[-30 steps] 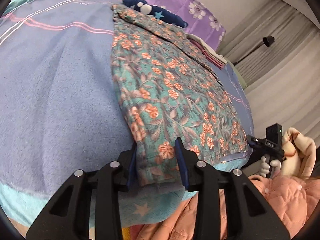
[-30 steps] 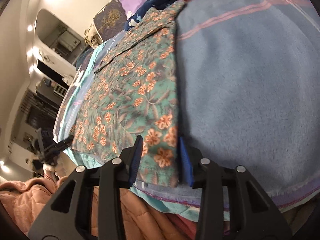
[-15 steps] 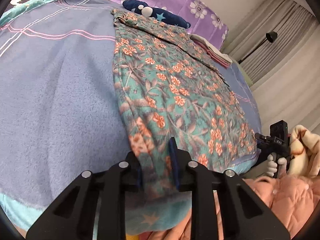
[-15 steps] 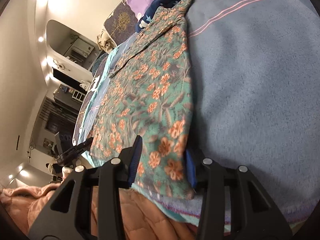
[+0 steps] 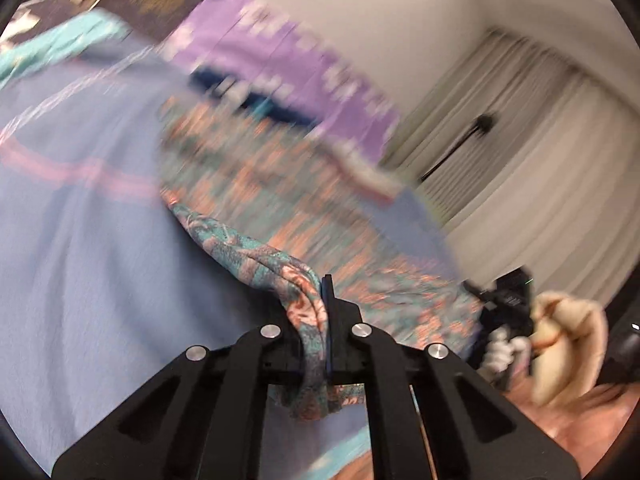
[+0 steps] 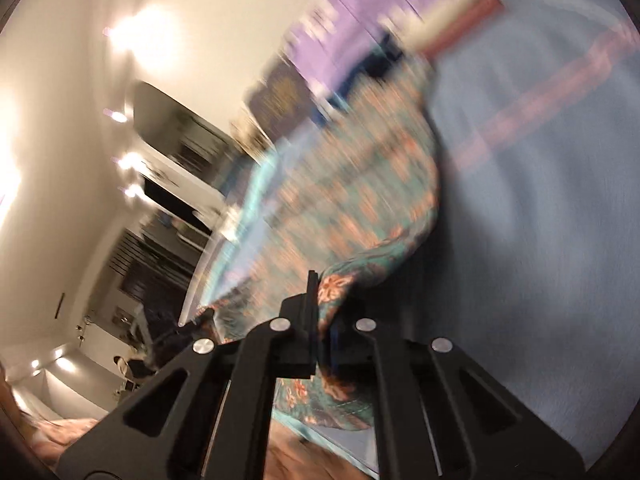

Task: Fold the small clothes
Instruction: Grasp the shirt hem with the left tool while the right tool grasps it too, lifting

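Below, the left gripper [image 5: 318,320] is clamping a bunched corner of the floral garment [image 5: 280,184], its jaws pressed together on the cloth, which is rising off the blue blanket [image 5: 88,264] in a twisted ridge. Likewise, the right gripper [image 6: 326,312] is pinching the garment's [image 6: 348,200] opposite near corner, jaws closed on the fabric. Beyond both grips, the rest of the garment is lying spread on the blanket [image 6: 540,240], reaching toward the purple pillow [image 5: 280,56]. Both views are showing heavy motion blur. Curtains [image 5: 540,152] are hanging at the right.
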The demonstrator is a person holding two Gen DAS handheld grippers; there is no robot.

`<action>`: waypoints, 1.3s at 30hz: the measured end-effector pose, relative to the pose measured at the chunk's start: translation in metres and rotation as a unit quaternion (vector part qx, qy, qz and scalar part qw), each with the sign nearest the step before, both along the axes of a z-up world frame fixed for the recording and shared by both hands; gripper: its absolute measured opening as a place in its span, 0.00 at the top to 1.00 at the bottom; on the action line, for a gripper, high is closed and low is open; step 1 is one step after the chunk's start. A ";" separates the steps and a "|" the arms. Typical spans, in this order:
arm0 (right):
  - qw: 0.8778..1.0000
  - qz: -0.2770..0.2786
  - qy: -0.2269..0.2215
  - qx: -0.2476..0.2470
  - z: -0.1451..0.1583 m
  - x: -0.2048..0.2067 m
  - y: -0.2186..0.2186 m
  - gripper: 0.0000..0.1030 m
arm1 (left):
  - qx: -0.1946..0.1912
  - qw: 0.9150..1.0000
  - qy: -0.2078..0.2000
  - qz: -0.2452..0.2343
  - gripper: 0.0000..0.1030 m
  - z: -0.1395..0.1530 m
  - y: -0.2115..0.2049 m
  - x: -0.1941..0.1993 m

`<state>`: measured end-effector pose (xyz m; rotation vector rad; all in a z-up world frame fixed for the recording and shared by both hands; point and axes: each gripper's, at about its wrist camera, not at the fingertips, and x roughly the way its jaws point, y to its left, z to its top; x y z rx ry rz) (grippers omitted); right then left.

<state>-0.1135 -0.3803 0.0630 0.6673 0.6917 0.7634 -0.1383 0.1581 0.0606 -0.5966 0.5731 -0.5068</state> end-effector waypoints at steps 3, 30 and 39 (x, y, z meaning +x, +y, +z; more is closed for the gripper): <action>0.998 -0.015 -0.056 0.013 0.041 -0.012 -0.007 0.97 | -0.036 0.996 -0.082 -0.006 0.96 0.045 -0.003 -0.008; 0.993 -0.078 -0.081 -0.024 0.050 -0.021 -0.044 0.92 | -0.033 0.997 -0.067 0.025 0.96 0.053 -0.019 -0.017; 0.994 -0.076 -0.073 -0.007 0.042 0.044 -0.040 0.92 | 0.004 0.996 -0.078 0.041 0.96 0.073 -0.019 0.030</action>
